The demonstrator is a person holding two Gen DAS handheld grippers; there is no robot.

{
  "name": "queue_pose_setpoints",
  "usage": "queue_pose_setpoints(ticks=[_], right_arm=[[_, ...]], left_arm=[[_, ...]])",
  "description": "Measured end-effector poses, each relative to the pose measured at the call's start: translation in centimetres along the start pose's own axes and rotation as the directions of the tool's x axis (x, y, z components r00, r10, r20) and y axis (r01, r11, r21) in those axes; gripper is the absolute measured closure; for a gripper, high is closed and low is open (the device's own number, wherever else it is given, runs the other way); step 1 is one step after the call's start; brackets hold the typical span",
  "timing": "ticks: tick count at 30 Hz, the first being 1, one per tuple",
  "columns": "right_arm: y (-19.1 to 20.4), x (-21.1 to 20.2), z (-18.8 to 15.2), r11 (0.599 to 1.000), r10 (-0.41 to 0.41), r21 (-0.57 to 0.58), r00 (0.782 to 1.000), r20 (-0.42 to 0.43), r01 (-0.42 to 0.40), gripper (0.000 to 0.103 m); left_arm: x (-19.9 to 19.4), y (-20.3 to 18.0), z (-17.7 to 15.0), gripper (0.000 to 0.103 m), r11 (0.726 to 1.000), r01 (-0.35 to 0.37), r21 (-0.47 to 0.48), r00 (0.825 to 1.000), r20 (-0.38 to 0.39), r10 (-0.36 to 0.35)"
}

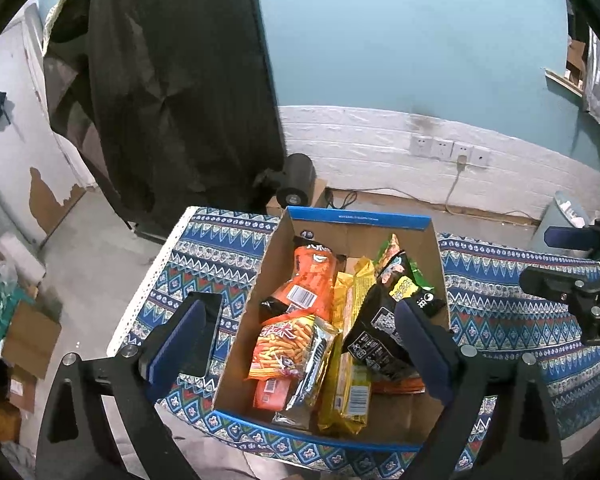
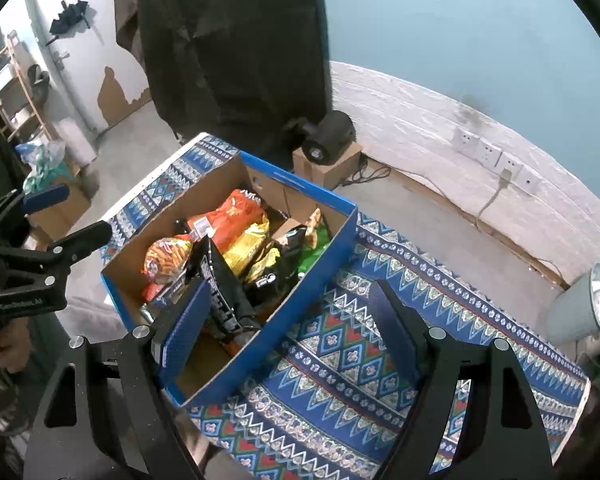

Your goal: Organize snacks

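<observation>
A blue-rimmed cardboard box [image 1: 352, 218] stands on a patterned blue cloth [image 1: 204, 248] and holds several snack packs: an orange bag [image 1: 314, 276], a fries pack [image 1: 286, 344], yellow packs [image 1: 350, 352] and a black bag [image 1: 380, 332]. My left gripper [image 1: 304, 344] is open and empty, held above the box with its fingers astride the packs. My right gripper [image 2: 290, 330] is open and empty, above the box's right wall [image 2: 284, 316]. The box also shows in the right wrist view with the orange bag [image 2: 236, 216] and black bag [image 2: 224, 292]. The right gripper shows at the right edge of the left wrist view [image 1: 568, 260].
The cloth [image 2: 340, 380] spreads to the right of the box. A black cylinder on a small carton [image 2: 332, 136] stands behind the table. A grey bin [image 2: 584, 308] sits at the right. A dark curtain [image 1: 180, 80] hangs behind. Cartons [image 1: 28, 336] lie on the floor at left.
</observation>
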State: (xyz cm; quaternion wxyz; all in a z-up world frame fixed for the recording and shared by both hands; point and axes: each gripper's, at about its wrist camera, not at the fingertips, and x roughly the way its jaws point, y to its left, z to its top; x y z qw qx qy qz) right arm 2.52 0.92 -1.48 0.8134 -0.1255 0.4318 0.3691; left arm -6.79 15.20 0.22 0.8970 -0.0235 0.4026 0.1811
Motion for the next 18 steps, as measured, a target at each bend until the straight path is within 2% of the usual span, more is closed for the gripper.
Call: queue_pose_setpoints(ticks=[18], right_arm=[[-0.2, 0.36, -0.55, 1.0, 0.001, -0.005, 1.0, -0.016, -0.002, 0.022]], left_arm=[[0.44, 0.27, -0.07, 0.006, 0.999, 0.023, -0.021, 1.0, -0.02, -0.024]])
